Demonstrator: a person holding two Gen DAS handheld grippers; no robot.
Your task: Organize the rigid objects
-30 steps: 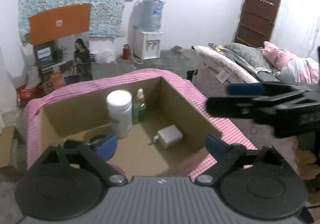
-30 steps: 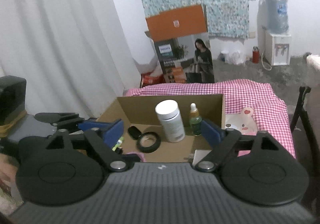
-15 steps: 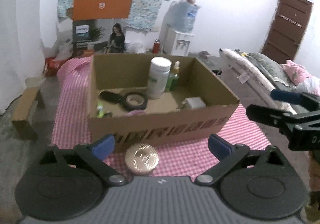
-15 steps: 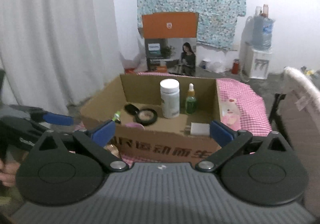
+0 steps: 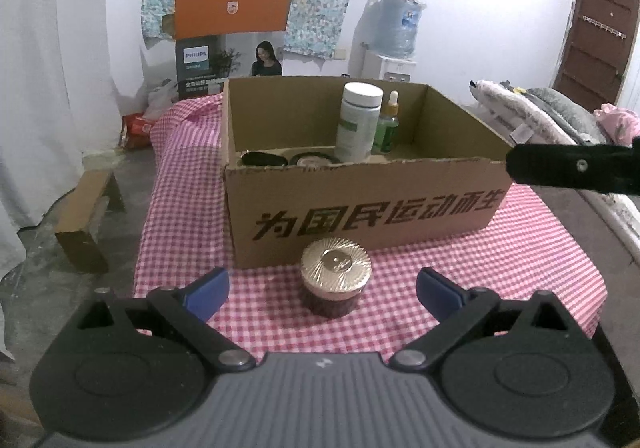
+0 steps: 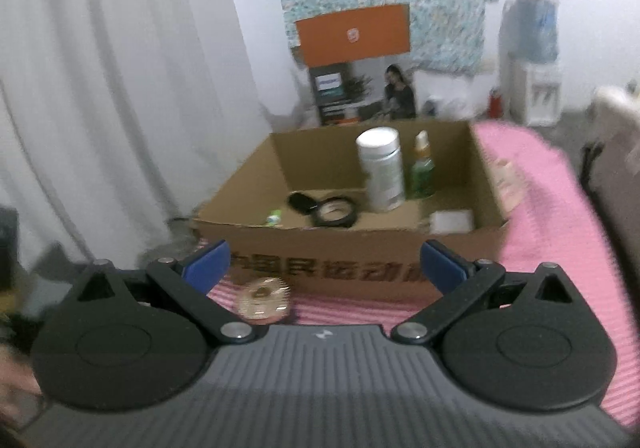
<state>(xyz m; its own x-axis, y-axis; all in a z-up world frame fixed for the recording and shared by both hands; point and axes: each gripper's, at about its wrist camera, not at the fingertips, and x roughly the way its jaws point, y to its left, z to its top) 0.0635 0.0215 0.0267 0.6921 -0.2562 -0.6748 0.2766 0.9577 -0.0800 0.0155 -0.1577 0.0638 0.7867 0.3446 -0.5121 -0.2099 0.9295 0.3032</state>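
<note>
A dark jar with a ribbed gold lid (image 5: 335,277) stands on the pink checked cloth just in front of the cardboard box (image 5: 368,216). My left gripper (image 5: 322,288) is open, its blue pads level with the jar and apart from it on both sides. In the box stand a white bottle (image 5: 358,122) and a green dropper bottle (image 5: 387,126), with a tape roll (image 6: 334,211), a black case (image 6: 301,203) and a white charger (image 6: 452,221). My right gripper (image 6: 324,264) is open and empty in front of the box; the jar (image 6: 263,301) sits low left of it.
The right gripper's finger (image 5: 568,168) reaches in from the right at the box's corner. A bed with pillows (image 5: 560,116) lies to the right, a small cardboard piece (image 5: 86,220) on the floor to the left. White curtains hang at the left.
Both grippers have pulled back from over the box and sunk; the box's printed front now faces them. The gold-lidded jar has come between the left gripper's pads.
</note>
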